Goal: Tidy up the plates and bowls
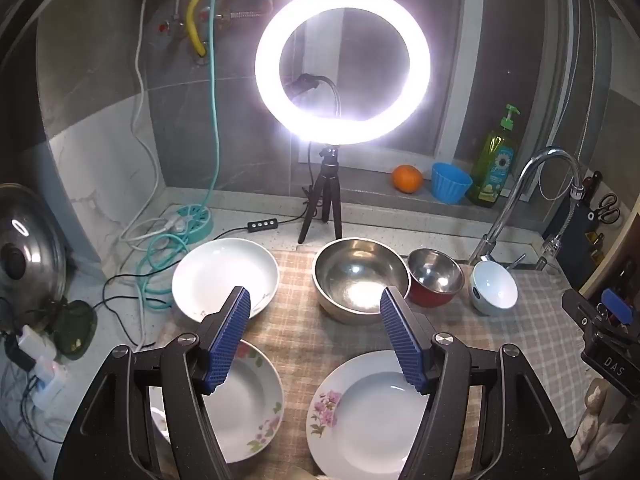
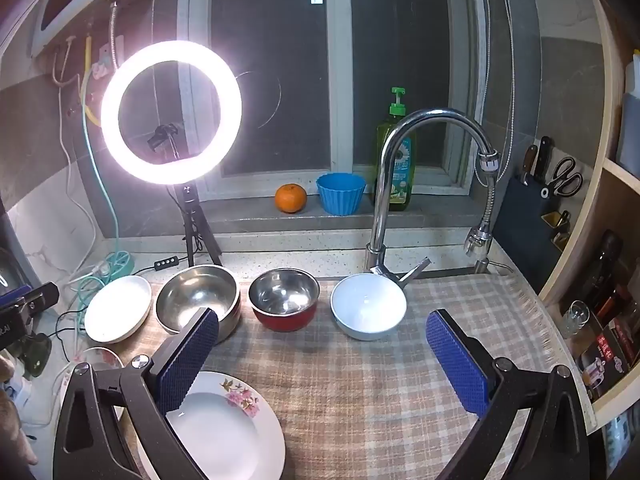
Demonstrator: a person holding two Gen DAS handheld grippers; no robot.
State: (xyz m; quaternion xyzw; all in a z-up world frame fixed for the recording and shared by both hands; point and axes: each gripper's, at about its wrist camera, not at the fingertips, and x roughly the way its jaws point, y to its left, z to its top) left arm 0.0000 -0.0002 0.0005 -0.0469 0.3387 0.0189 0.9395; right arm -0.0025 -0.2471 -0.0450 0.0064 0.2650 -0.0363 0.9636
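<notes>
While the letters "DAS" show on my right gripper [image 2: 322,344], its blue ribbed pads stand wide apart over the checked woven cloth [image 2: 360,380], holding nothing, and my left gripper [image 1: 316,308] is equally spread and empty. At the cloth's far edge stand a white round plate [image 1: 224,276], a large steel bowl [image 1: 360,274], a red-sided steel bowl [image 1: 435,278] and a pale blue glazed bowl [image 1: 493,288]; two flower-printed white plates [image 1: 360,408] lie nearer. A glaring ring light on a tripod [image 1: 342,64] stands behind.

1. Large steel bowl [image 1: 360,276]: polished metal, mirror-glossy.
2. Floral plate [image 2: 224,432]: glazed ceramic, smooth, shiny.
3. Checked cloth [image 2: 380,380]: woven fabric, matt.
4. Faucet [image 2: 420,152]: chromed metal.
5. Gripper pads [image 2: 456,360]: blue, knobbly-textured.
</notes>
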